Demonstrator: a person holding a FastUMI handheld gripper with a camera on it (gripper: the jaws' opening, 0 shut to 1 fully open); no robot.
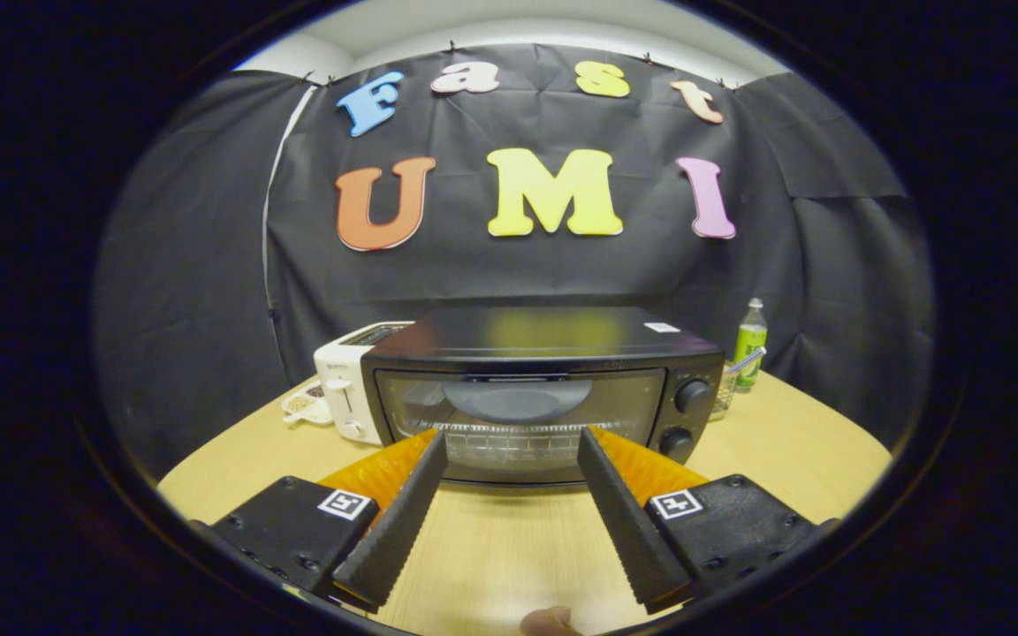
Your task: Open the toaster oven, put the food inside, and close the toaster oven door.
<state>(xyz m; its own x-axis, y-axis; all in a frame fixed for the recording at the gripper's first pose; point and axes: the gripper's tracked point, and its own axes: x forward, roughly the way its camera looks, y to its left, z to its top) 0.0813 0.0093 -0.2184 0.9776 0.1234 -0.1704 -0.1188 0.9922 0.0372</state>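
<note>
Gripper view looks along the hand-held gripper [512, 442], whose two black ridged fingers [398, 521] stand wide apart over the light wooden desk [792, 459] with nothing between them but bare wood. Each finger carries an orange panel behind it and a black block with a small square marker on top. Just ahead of the fingertips sits the toaster oven [544, 389], black, facing the gripper square on, its glass door [522, 415] shut and upright. A dark curved handle [518, 399] runs across the upper part of the door, and a wire rack shows dimly through the glass below it. Two round black knobs [693, 397] are stacked on the oven's front panel, to the side of the door by the right finger. The fingertips appear close to the lower corners of the door, though whether they touch it cannot be told. Beside the oven, on the left finger's side, stands a white pop-up toaster [345, 380], touching or nearly touching the oven's wall, and a small white dish [306, 405] with something brownish in it lies next to that. Beyond the oven's other side a green-labelled bottle [750, 340] stands upright near a small clear container [725, 384]. A fingertip [549, 620] of the person shows below the gripper.
</note>
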